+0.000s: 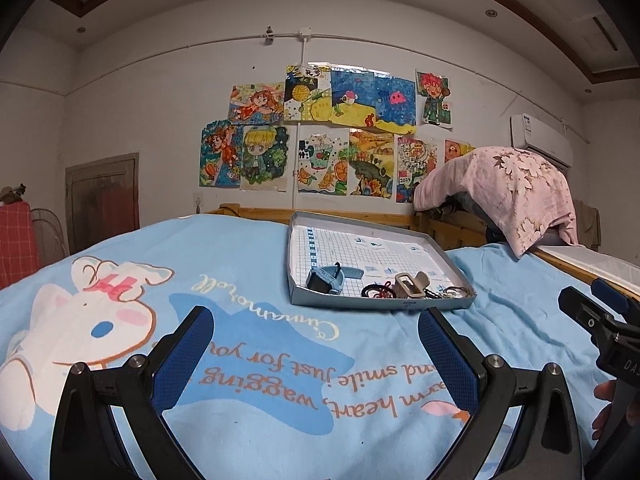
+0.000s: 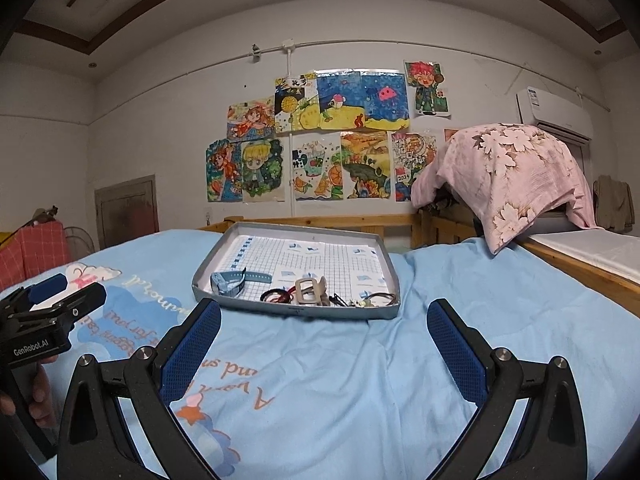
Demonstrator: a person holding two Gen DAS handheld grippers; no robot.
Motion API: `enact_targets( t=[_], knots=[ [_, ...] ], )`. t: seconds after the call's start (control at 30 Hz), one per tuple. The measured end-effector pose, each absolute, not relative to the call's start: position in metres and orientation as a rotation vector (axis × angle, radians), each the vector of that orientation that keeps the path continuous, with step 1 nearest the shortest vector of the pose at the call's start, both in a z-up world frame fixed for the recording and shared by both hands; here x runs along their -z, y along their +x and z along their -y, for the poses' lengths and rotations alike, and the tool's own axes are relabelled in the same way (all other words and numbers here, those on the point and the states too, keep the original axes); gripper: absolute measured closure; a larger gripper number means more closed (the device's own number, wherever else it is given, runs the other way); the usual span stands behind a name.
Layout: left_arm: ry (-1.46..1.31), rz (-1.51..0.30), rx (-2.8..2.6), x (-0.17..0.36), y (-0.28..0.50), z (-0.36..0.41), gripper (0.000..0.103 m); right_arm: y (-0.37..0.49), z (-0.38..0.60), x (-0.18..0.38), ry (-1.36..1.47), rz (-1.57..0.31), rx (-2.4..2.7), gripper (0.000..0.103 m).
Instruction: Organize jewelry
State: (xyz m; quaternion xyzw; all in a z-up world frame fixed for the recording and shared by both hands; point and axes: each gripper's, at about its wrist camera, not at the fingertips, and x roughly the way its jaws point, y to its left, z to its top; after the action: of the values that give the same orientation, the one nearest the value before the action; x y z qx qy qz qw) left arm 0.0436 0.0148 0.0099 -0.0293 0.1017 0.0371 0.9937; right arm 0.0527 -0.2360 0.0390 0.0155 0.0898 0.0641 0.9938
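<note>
Both grippers empty, jaws spread wide: left gripper (image 1: 316, 338) and right gripper (image 2: 324, 332) hover over the blue printed bedsheet (image 2: 360, 380), nothing between the ribbed blue pads (image 1: 448, 356).

Jewelry sits in the shallow grey cardboard tray (image 2: 394, 276), at 12 o'clock in the right wrist view and 1 o'clock in the left. All of it is bunched along the near edge: blue watch (image 2: 228, 282) with soft strap at the left, dark hair ties (image 2: 276, 295), beige claw clip (image 2: 310, 292) in the middle, tangle of small metal bits and cords (image 2: 360, 300) at the right.

Risks we see:
- Tray is light card on a soft, wrinkled sheet; pushing on one end likely tips or slides it.
- The tangle is thin, so we may drag several pieces at once.
- Near wall blocks a low approach; pads could catch the rim.
- Clip is hard and curved, may squirt out of a pinch.
- Grid-paper liner may lift.
</note>
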Motion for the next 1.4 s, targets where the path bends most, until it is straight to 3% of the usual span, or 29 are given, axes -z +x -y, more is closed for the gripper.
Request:
enact_targets(
  t=[1.4],
  knots=[
    [-0.039, -0.229, -0.062, 0.002, 0.044, -0.009, 0.0, 0.062, 0.24, -0.023, 0.061, -0.226, -0.116, 0.001]
  ],
)
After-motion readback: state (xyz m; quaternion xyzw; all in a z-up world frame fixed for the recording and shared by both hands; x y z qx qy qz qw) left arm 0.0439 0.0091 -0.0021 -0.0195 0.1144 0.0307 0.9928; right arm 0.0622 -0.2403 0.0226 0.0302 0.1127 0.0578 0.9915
